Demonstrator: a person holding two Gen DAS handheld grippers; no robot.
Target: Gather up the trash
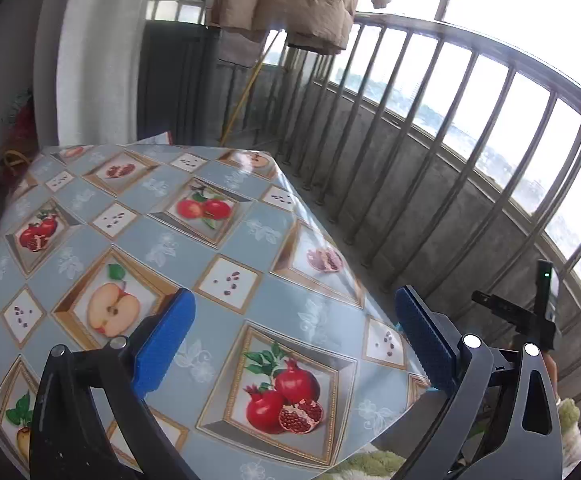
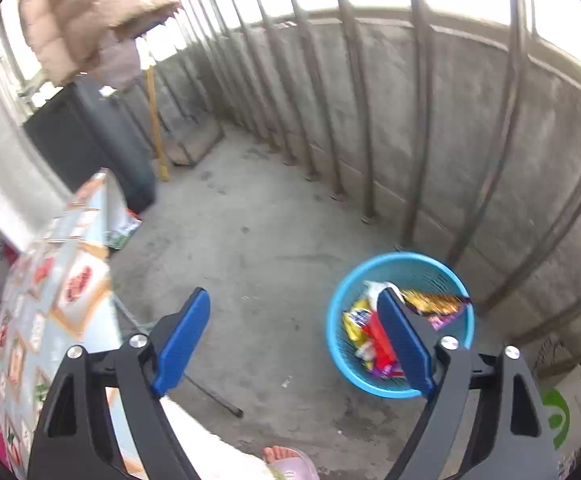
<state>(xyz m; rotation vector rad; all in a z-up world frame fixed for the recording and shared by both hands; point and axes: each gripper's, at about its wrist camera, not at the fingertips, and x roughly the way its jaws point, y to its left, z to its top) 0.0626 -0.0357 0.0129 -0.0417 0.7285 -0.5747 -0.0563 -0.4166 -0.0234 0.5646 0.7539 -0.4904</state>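
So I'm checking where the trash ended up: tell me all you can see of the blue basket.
The blue basket is a round, open-topped tub of what looks like plastic, with finely ribbed or meshed walls. It stands upright on the concrete floor near the railing. Inside lie crumpled wrappers in yellow, red, white and purple. The open right gripper is above it, not touching.
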